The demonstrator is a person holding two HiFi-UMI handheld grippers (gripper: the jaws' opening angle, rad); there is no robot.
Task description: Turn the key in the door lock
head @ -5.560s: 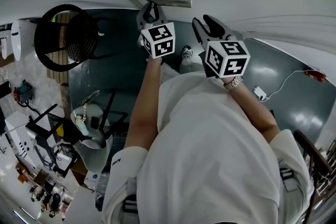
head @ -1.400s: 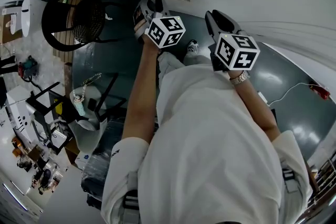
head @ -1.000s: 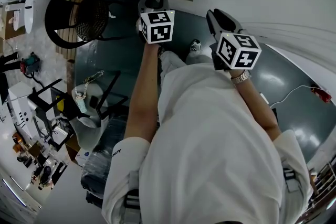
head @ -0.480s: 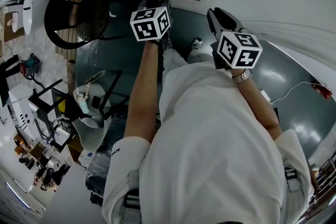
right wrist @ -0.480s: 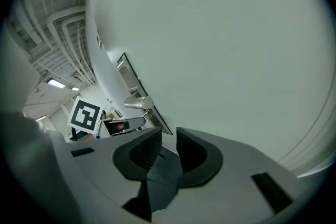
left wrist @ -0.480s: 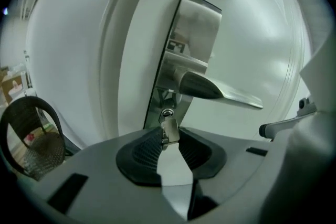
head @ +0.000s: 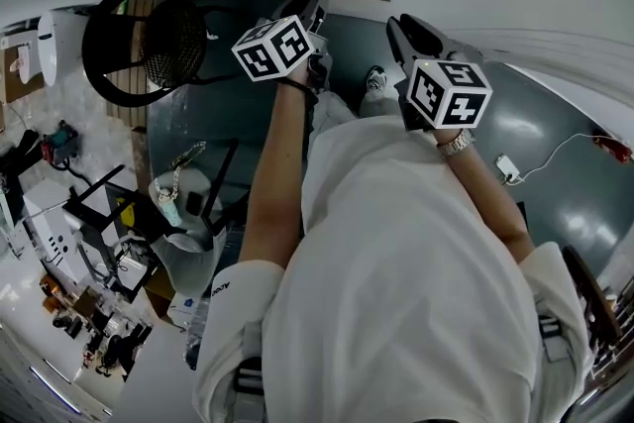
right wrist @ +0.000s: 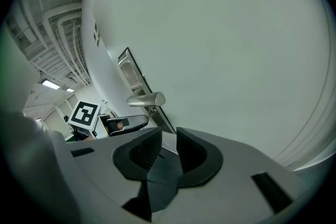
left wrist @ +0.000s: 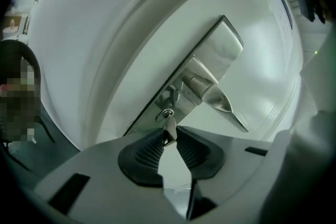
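The left gripper (left wrist: 169,135) has just been closing its jaws and now pinches the key (left wrist: 169,125), stuck in the door lock (left wrist: 166,113) mid-frame, so it can turn. The right gripper (right wrist: 167,147) waits, jaws apart, empty.

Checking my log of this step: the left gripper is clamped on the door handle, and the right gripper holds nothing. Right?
Not the door handle: the left gripper view shows the left gripper clamped on the key in the lock, its jaws having just closed further. The right gripper holds nothing.
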